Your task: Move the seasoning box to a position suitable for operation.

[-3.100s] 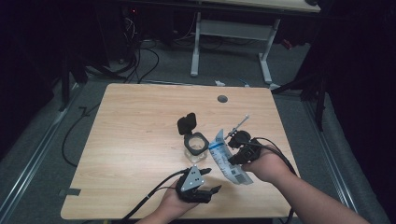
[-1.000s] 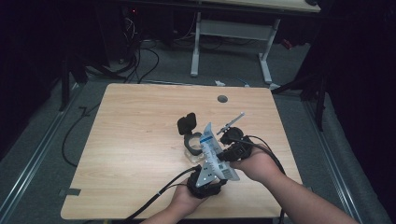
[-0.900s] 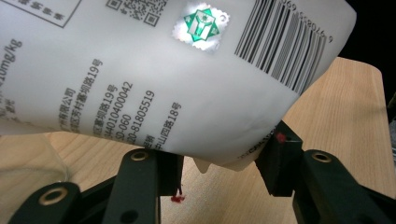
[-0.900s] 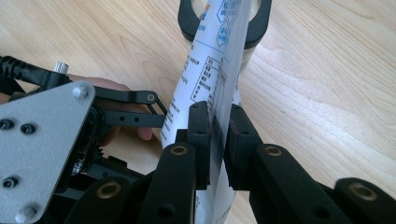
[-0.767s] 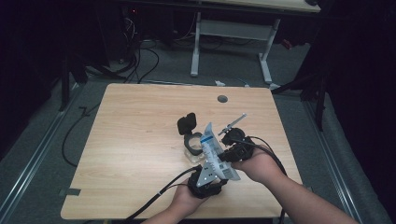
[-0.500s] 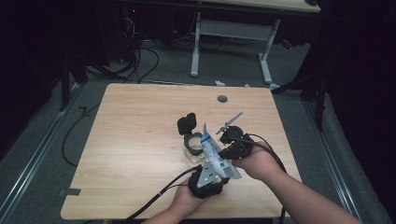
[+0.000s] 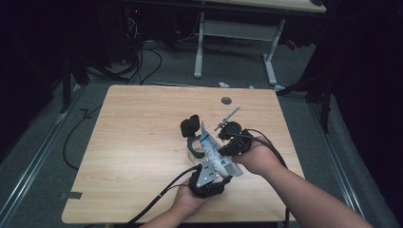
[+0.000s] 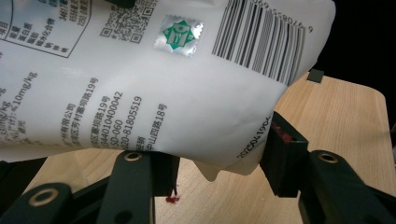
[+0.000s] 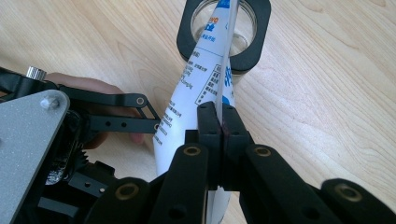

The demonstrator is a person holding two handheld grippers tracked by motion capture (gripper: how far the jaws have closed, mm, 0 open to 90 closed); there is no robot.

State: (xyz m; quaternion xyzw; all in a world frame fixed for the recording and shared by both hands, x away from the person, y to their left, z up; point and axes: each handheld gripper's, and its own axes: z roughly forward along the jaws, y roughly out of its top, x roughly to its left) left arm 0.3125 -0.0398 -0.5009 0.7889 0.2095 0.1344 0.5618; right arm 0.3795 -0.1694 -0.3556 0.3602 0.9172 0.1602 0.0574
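Your pouch point(image 7: 216, 154) hangs over the table point(image 7: 133, 142), its long axis slanting from your left gripper point(image 7: 207, 179) down to the jar point(image 9: 224, 35), top corner poking into the jar's mouth. It's a flat, glossy white pouch with printed text and a barcode. Your right gripper point(image 9: 218, 135) pinches its seam; the left jaws flank its bottom edge point(image 8: 219, 154), though whether they press it you can't tell. The jar is clear with a black square collar.

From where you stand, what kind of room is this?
Probably a lab or workshop, not a home. A plain wooden table stands on grey floor with cables trailing across it, and another desk frame behind. A person works a white packet over a jar with two hand-held claws.
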